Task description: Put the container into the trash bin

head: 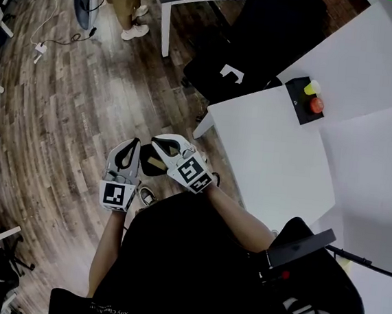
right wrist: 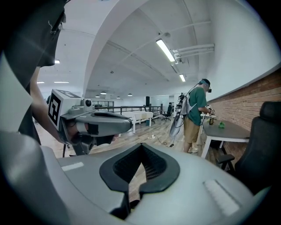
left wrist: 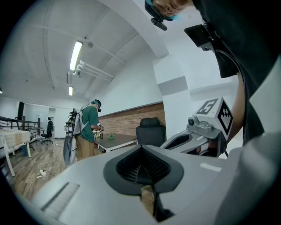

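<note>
Jaws first: the left gripper [left wrist: 141, 149] is seen pressed shut, ribbed pads meeting at the tip, nothing pinched between them. Same deal on the right gripper [right wrist: 141, 148], closed tight and empty. Both are held side by side with tips near each other, so the right one's marker cube [left wrist: 215, 113] shows up just right of the left jaws. Below the jaws only wood floor [head: 62, 119] is seen. Off to the right of the right jaws a white table [head: 271, 167] is found, with a black box [head: 299, 101] carrying a red and a yellow button at its far edge. Further ahead of the jaws a black office chair [head: 262, 42] is parked. Beyond it a person in a green shirt [left wrist: 89, 127] is seen standing at a dark desk [left wrist: 116, 139]. As for the container and the trash bin, neither can be made out in any view, so their spot can't be told.
</note>
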### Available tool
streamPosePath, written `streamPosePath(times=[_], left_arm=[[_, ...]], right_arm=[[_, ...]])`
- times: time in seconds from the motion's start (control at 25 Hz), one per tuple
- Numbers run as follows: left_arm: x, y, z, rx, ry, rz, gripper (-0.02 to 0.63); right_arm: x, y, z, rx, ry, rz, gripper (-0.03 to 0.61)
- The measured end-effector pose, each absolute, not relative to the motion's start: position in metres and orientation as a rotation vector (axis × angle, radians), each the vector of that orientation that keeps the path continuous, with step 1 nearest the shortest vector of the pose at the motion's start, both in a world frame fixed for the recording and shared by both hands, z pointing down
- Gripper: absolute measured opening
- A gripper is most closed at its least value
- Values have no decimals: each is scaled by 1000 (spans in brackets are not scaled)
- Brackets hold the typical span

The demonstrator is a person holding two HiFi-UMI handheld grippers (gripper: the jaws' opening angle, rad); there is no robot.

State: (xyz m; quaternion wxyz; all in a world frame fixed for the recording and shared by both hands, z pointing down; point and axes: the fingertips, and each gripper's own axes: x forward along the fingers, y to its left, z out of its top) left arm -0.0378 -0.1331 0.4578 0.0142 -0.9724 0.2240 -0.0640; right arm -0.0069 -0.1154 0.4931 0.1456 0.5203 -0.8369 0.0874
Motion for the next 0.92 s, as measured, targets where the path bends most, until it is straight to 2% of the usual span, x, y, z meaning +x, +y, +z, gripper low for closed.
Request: streamPosePath(times=[0.92], left_arm=[[-64,-141,466,-3047,708,-196,2]], right_arm=[[-37,-117,501,1415,-2415,304,9]])
